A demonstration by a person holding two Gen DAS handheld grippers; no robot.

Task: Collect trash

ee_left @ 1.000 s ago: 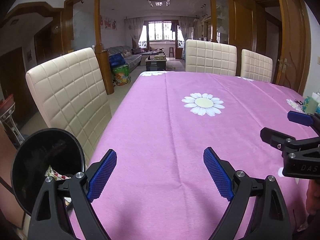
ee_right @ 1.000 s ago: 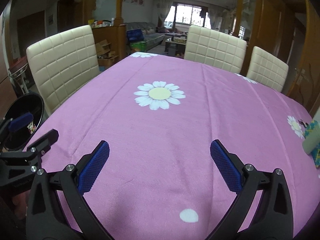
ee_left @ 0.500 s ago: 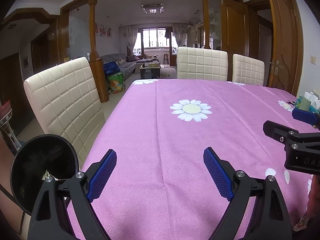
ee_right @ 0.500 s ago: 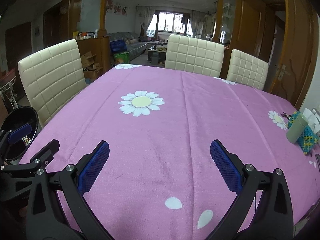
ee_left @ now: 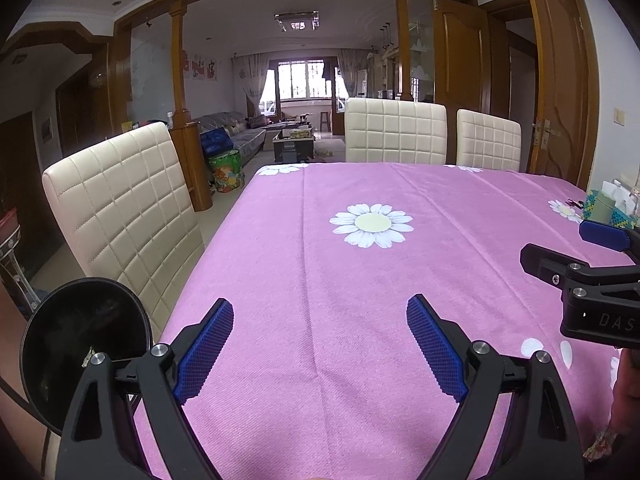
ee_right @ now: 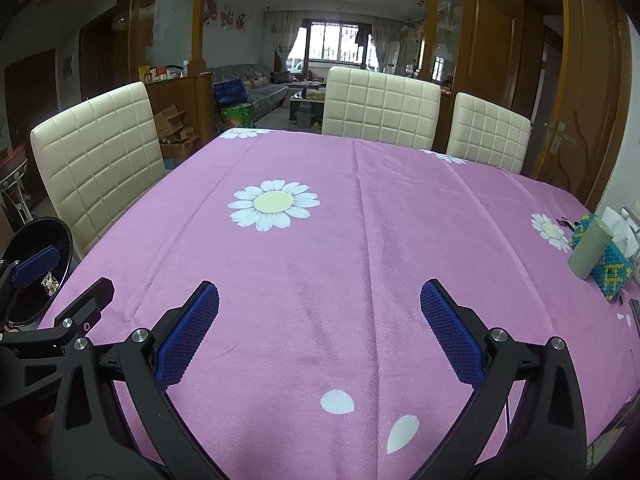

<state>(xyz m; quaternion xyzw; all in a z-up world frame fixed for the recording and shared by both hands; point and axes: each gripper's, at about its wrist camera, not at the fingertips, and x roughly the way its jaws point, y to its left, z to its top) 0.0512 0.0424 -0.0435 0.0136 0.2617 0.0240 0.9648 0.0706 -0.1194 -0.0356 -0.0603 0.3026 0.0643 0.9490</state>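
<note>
My left gripper [ee_left: 320, 312] is open and empty above the near edge of the table with the pink daisy tablecloth [ee_left: 360, 280]. My right gripper [ee_right: 320, 300] is open and empty over the same cloth, to the right of the left one. A black round trash bin [ee_left: 80, 344] stands beside the table's near left corner, with scraps of wrapper inside; it also shows in the right wrist view [ee_right: 36, 268]. I see no loose trash on the cloth.
Cream quilted chairs stand at the left side [ee_left: 120, 208] and the far side [ee_left: 394, 136] of the table. A grey-green cup [ee_right: 590, 252] and a beaded box [ee_right: 612, 268] sit at the table's right edge. A wooden door [ee_left: 560, 100] is at the right.
Both grippers have tilted upward and drawn back a little, so more of the room and table shows. Both stay open and empty.
</note>
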